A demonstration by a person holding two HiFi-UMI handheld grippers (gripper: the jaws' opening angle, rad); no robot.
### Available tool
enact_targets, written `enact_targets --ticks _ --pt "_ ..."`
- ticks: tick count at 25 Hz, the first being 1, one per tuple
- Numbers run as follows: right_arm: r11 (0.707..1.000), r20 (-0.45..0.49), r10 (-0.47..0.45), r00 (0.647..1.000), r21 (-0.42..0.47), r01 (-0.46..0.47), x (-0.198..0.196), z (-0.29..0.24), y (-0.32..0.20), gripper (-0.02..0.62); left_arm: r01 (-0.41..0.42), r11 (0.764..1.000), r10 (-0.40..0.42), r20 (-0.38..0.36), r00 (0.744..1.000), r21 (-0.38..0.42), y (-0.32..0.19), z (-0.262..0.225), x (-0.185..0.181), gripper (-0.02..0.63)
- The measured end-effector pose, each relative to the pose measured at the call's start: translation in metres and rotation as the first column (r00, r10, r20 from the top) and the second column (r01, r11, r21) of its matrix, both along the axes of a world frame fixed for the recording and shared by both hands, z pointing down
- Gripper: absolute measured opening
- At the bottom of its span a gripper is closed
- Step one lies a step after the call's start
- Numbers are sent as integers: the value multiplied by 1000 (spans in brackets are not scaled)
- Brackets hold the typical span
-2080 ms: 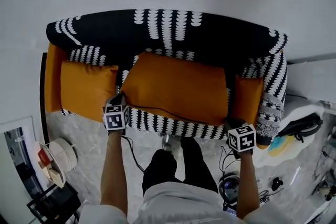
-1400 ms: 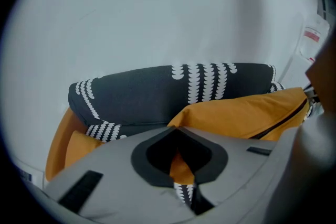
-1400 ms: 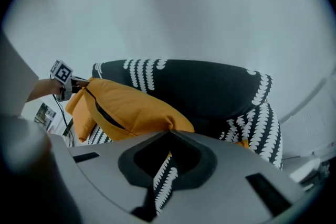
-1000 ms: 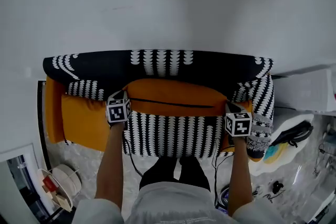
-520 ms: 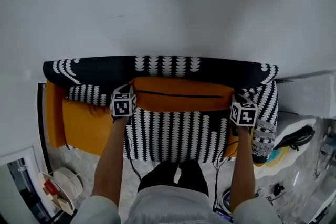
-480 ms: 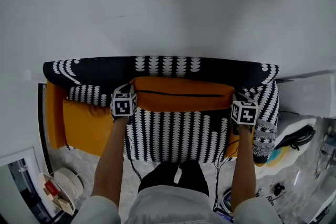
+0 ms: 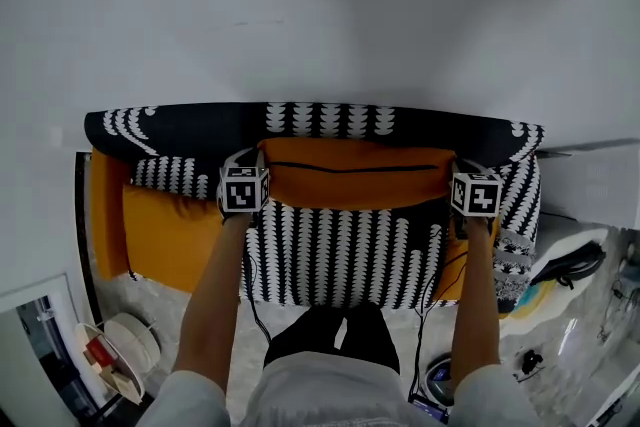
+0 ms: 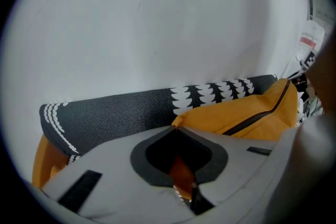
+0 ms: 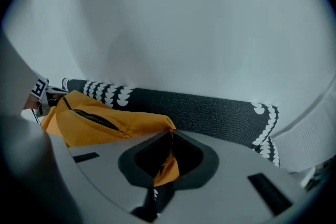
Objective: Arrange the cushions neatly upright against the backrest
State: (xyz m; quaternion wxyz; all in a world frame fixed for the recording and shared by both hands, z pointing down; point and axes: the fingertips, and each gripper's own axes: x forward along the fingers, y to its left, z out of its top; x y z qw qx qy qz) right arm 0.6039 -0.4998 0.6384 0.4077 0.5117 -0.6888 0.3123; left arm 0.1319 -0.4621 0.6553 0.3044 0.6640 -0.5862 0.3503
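Cushion (image 7: pixel 358 183) corners between closed fingers (image 8: pixel 113 168)

No readable word, number or brand anywhere. Marker cube on left gripper (image 7: pixel 248 158) and on right gripper (image 7: pixel 462 165): black-and-white square code patterns only, no letters. White label with red band (image 8: pixel 308 40), right of sofa (image 8: pixel 131 107): print too blurred to read.

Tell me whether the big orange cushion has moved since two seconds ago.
Yes. The big orange cushion went from lying over the seat back to the backrest, standing on edge.
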Motion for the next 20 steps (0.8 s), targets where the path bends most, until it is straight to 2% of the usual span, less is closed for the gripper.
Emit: enact_targets --ticks 4,6,10,13,17,20 --pt "998 31 10 999 56 -12 3 -12 1 13 -7 999 8 -6 1000 52 -1 -12 -3 28" --pt "994 48 34 998 101 -39 7 -23 3 55 -1 996 3 -19 1000 87 1 -22 -3 81" --pt "985 65 39 997 163 -49 11 -44 10 138 14 989 -9 -39 999 147 5 -46 -1 122" --pt "976 42 9 999 218 -18 12 -64 15 173 28 983 -20 -49 999 180 13 -63 0 140" --pt "967 28 -33 999 252 25 6 -94 26 176 15 975 -10 -27 1000 222 29 -96 -2 141" --pt "961 24 -86 996 266 76 -5 -120 34 176 44 967 -38 -30 999 250 55 -120 -5 140"
